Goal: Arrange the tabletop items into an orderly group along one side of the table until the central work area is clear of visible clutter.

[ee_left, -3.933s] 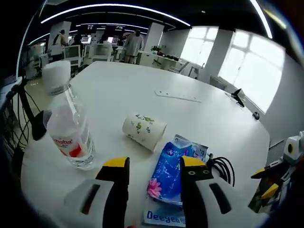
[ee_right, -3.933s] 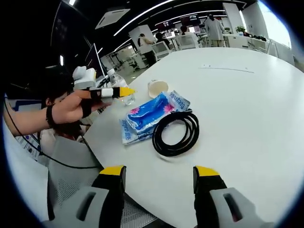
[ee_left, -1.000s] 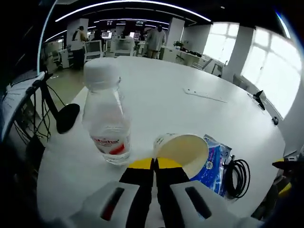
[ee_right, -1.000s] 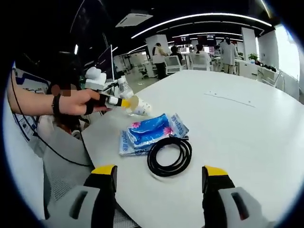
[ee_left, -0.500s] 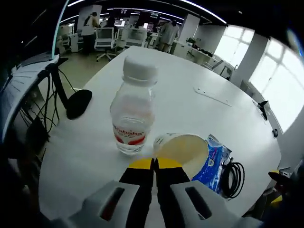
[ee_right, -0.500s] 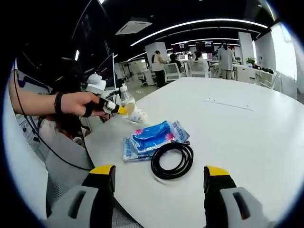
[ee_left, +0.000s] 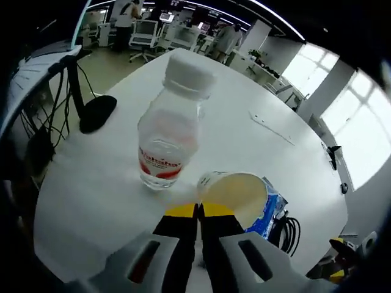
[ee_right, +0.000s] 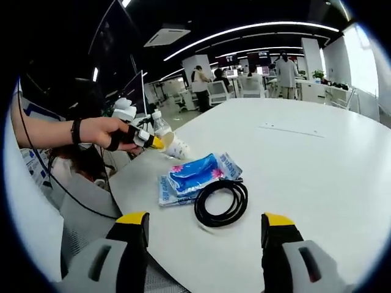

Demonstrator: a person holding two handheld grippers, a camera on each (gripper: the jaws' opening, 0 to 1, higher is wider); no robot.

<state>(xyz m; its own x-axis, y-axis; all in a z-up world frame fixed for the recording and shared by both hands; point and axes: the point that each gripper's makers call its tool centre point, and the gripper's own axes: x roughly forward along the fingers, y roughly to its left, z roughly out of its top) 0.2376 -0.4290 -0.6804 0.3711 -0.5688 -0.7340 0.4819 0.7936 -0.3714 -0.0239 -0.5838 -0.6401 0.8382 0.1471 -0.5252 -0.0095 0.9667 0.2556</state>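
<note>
Paper cup [ee_left: 235, 194], white with a small green print, held at its rim by the left gripper [ee_left: 198, 210], whose yellow-tipped jaws are pressed together on the rim with no gap between them; cup mouth faces the camera in the left gripper view, cup tilted on its side and lifted off the white table [ee_left: 232, 131]. In the right gripper view the same cup [ee_right: 176, 147] hangs at the left gripper's tip [ee_right: 160, 143], over the near left edge of the table, just beside the water bottle [ee_right: 160, 126]. Water bottle [ee_left: 170, 134] stands upright on the table just left of the cup, clear plastic, white cap, red label, a little water at the bottom. To the right of the cup lie the blue tissue packs [ee_left: 270, 210], flat on the table, and right of them a coiled black cable [ee_left: 289, 231], touching the packs' edge. In the right gripper view the tissue packs [ee_right: 195, 175] sit stacked, with the cable [ee_right: 221, 203] on their near right side. Right gripper [ee_right: 206, 227] hovers low over the near table edge, jaws spread wide, nothing between them. A hand [ee_right: 101, 132] with a black wrist strap grips the left gripper. A black microphone stand [ee_left: 91, 110] rests at the far left edge of the table. People [ee_right: 287, 72] and desks in the far office.
</note>
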